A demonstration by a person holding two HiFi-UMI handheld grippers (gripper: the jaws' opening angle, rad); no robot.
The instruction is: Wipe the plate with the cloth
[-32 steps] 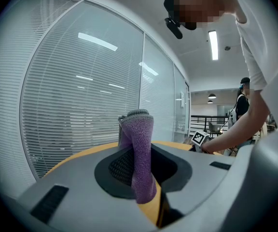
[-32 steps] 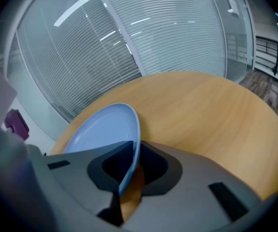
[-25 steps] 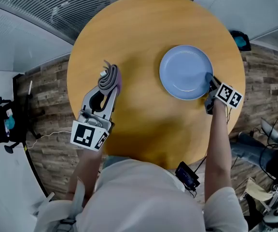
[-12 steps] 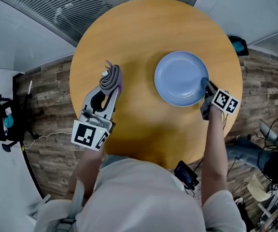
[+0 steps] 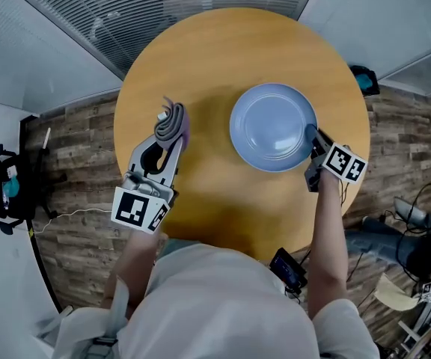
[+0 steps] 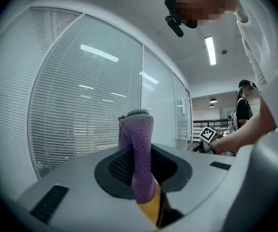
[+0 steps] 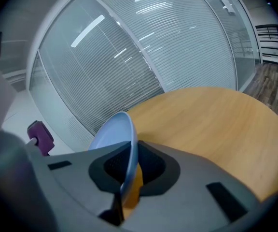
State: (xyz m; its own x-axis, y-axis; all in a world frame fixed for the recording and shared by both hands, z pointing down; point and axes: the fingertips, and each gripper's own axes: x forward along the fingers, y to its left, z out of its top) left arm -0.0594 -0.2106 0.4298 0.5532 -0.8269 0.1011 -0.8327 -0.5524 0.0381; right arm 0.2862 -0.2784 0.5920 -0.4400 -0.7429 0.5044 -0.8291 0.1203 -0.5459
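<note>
A pale blue plate (image 5: 273,127) hangs over the round wooden table (image 5: 223,58), right of centre. My right gripper (image 5: 313,142) is shut on its near right rim; in the right gripper view the plate (image 7: 115,132) stands on edge between the jaws. My left gripper (image 5: 167,128) is over the table's left part, shut on a folded purple-grey cloth (image 5: 171,120). In the left gripper view the cloth (image 6: 139,156) sticks up from the jaws, and the right gripper's marker cube (image 6: 207,134) shows far off.
The table stands on a wood-plank floor (image 5: 73,133). Glass walls with blinds (image 5: 126,6) run behind it. A teal object (image 5: 361,79) lies at the right, and cables with gear (image 5: 417,223) are on the floor at the lower right.
My right gripper has carried the plate leftward and a little up in the view, toward the table's middle. The left gripper with the cloth has stayed put.
</note>
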